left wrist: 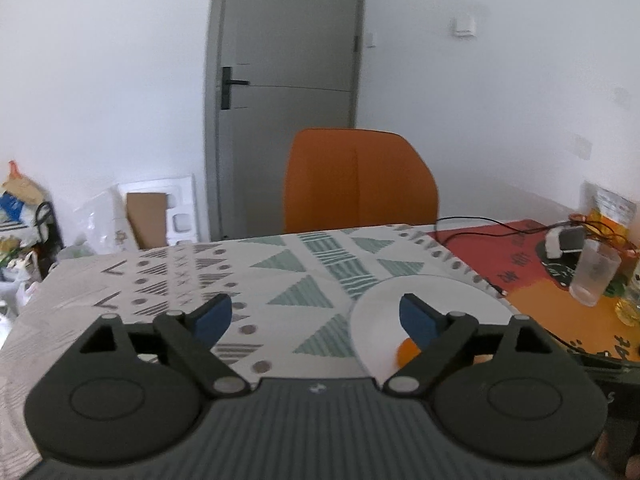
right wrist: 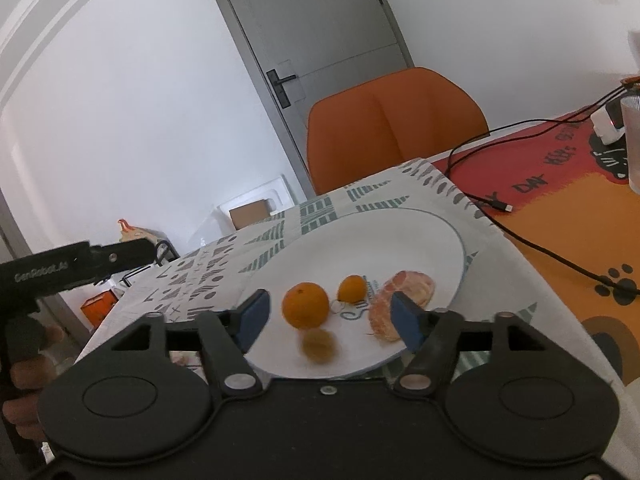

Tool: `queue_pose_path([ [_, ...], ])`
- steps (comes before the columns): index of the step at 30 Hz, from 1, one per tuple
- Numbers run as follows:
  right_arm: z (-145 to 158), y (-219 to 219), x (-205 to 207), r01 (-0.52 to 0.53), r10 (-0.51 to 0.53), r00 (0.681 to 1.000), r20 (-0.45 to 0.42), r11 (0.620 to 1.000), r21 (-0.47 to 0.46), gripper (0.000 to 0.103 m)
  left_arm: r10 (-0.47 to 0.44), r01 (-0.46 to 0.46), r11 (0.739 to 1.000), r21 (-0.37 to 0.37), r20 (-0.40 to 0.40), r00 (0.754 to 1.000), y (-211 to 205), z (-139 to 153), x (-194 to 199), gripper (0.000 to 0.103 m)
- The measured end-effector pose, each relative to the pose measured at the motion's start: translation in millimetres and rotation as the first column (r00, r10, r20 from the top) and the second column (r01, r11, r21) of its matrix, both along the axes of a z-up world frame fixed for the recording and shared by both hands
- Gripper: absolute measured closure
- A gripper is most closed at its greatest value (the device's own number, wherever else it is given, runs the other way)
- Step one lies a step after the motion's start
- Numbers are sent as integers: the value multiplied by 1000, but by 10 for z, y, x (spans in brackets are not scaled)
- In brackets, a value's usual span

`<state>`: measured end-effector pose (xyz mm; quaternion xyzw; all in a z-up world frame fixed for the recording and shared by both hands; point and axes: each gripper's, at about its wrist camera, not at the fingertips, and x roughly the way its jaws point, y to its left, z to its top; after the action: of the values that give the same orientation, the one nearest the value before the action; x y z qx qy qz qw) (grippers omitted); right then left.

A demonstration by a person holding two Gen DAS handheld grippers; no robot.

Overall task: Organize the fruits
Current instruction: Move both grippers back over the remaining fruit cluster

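Note:
A white plate (right wrist: 372, 236) lies on the patterned tablecloth. On it are a round orange (right wrist: 305, 305), a smaller orange (right wrist: 352, 289), a peeled citrus piece (right wrist: 404, 296) and a blurred brownish fruit (right wrist: 319, 345) near the front rim. My right gripper (right wrist: 330, 318) is open and empty, just above the plate's near edge, with the round orange between its blue pads. My left gripper (left wrist: 316, 318) is open and empty over the cloth, left of the plate (left wrist: 436, 296). An orange fruit (left wrist: 407, 352) shows partly behind its right finger.
An orange chair (left wrist: 358, 180) stands at the table's far side. A black cable (right wrist: 532, 240) runs over the red-orange mat to the right. A clear glass (left wrist: 594, 274) and a white charger (left wrist: 560, 242) stand at the right. The left gripper's handle (right wrist: 60, 268) shows at the left.

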<state>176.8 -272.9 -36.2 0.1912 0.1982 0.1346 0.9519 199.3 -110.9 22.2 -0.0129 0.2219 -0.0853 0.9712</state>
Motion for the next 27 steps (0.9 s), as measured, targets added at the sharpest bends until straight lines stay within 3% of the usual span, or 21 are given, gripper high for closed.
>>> queue_pose_path([
  [5, 89, 159, -73, -40, 41, 999, 30, 999, -13, 11, 44, -44, 999, -6, 14, 999, 245, 21, -150, 8],
  [20, 281, 724, -214, -130, 135, 989, 51, 987, -99, 0, 132, -133, 991, -27, -16, 991, 865, -8, -488, 6],
  [27, 297, 955, -229, -160, 166, 986, 34, 978, -132, 0, 138, -140, 988, -61, -38, 990, 1094, -96, -590, 6],
])
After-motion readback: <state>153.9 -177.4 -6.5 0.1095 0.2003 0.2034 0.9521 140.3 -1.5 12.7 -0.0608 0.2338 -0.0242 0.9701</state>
